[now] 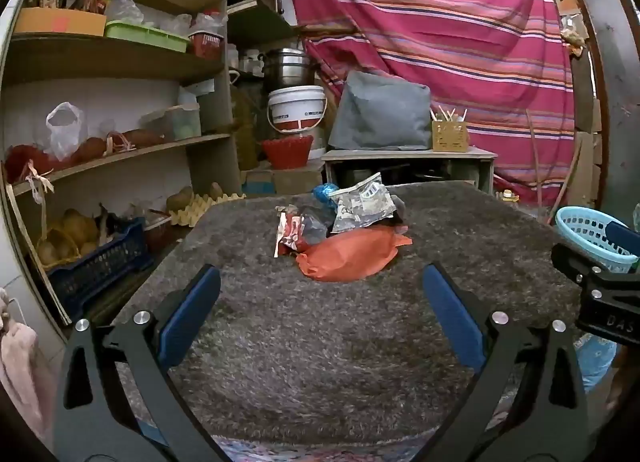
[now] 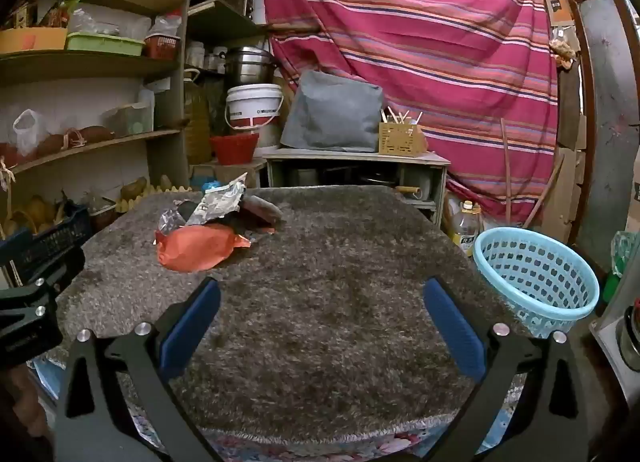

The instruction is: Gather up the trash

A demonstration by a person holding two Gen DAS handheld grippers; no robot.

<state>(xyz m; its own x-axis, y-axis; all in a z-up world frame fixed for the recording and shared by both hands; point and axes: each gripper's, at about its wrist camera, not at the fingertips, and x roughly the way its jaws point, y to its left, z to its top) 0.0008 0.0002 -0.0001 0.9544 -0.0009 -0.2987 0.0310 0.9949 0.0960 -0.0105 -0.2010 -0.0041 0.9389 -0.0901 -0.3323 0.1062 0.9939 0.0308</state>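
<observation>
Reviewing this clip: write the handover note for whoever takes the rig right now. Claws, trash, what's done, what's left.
Left claw: open, empty, short of the pile.
Right claw: open, empty.
Trash pile sits on the grey shaggy mat: orange bag nearest, printed silver wrapper behind, red-white wrapper, blue bag at the back.
Light blue basket at the mat's right edge; nothing visible inside.
Done: nothing yet. Left: all pieces.

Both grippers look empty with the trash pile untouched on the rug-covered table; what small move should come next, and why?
Probably ease the left gripper forward to the orange wrapper. Its jaws are open and empty, the wrapper is the nearest piece of the trash pile, almost straight ahead. The right gripper, also open, sits nearer the blue basket.
</observation>
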